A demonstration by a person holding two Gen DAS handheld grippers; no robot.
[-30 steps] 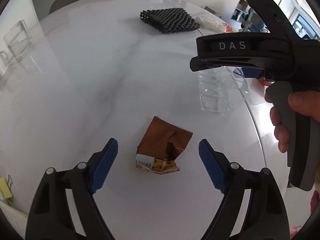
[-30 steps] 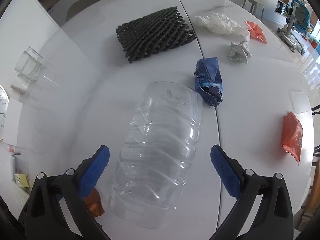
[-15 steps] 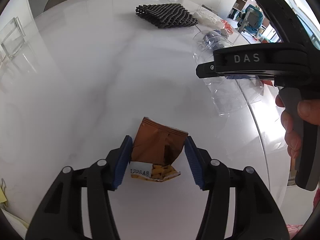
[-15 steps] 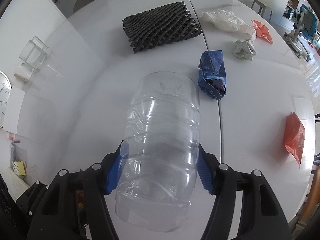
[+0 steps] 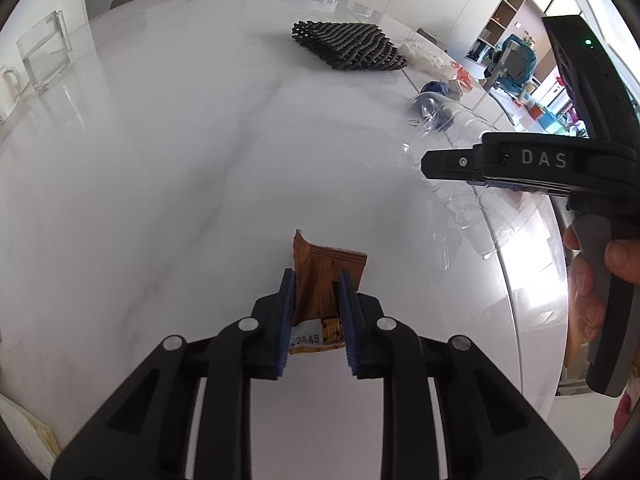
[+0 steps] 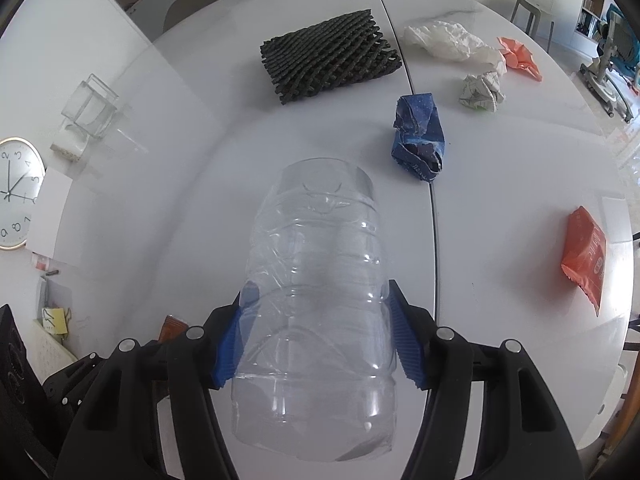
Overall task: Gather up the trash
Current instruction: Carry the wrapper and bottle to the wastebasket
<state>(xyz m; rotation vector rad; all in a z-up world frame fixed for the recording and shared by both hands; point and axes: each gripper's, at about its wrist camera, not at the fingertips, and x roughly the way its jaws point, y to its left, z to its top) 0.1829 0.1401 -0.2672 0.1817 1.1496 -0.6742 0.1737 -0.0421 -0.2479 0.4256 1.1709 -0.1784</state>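
The white tabletop (image 6: 168,168) carries scattered trash, and both tools have changed their hold on it within the last second. A second ago the right tool (image 6: 316,336) stood wide around the clear plastic bottle (image 6: 320,300); its jaws have since been closing, and now both blue pads press the bottle's ribbed sides, the bottle reaching forward past the fingertips. Ahead of that tool lie a black mesh mat (image 6: 328,56), white crumpled paper (image 6: 452,42), a blue crushed wrapper (image 6: 418,138) just beyond the bottle's far end, and an orange-red packet (image 6: 584,256) well off to the right. The left tool (image 5: 316,320) was also wide a second ago, with the brown snack wrapper (image 5: 320,276) lying loose between its fingers; its jaws have just been closing and now stand narrow, pinching the wrapper, whose torn end with a printed code shows between the pads. To its right a hand (image 5: 592,276) holds the right tool's grey grip.
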